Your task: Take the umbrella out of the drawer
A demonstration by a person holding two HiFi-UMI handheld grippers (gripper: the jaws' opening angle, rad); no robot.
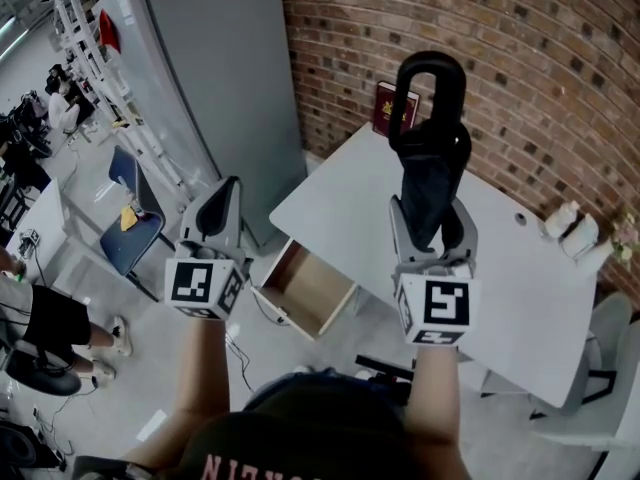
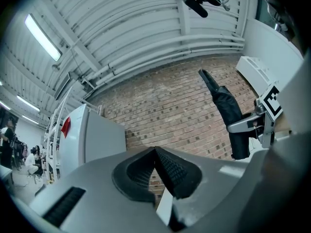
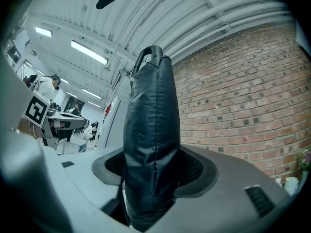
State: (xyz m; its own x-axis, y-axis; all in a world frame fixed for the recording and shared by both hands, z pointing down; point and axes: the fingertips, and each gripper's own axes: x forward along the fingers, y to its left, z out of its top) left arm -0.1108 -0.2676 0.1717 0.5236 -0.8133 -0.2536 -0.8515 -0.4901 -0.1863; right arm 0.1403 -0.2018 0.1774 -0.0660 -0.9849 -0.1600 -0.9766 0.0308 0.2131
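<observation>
A black folded umbrella [image 1: 432,158] with a loop handle stands upright above the white table [image 1: 520,278], held up in the air. My right gripper [image 1: 432,218] is shut on its lower part; in the right gripper view the umbrella [image 3: 150,125] fills the gap between the pads [image 3: 194,169]. The wooden drawer [image 1: 310,290] under the table's near-left edge stands pulled out and shows a bare bottom. My left gripper [image 1: 222,193] hangs to the left of the drawer, jaws shut with nothing in them [image 2: 156,152]. From the left gripper view the umbrella [image 2: 228,110] shows against the brick wall.
A dark red book [image 1: 394,108] leans on the brick wall at the table's far end. Small white objects [image 1: 572,226] sit on the table's right side. A tall grey cabinet [image 1: 215,78] stands left of the table, with a blue chair [image 1: 130,233] beyond it.
</observation>
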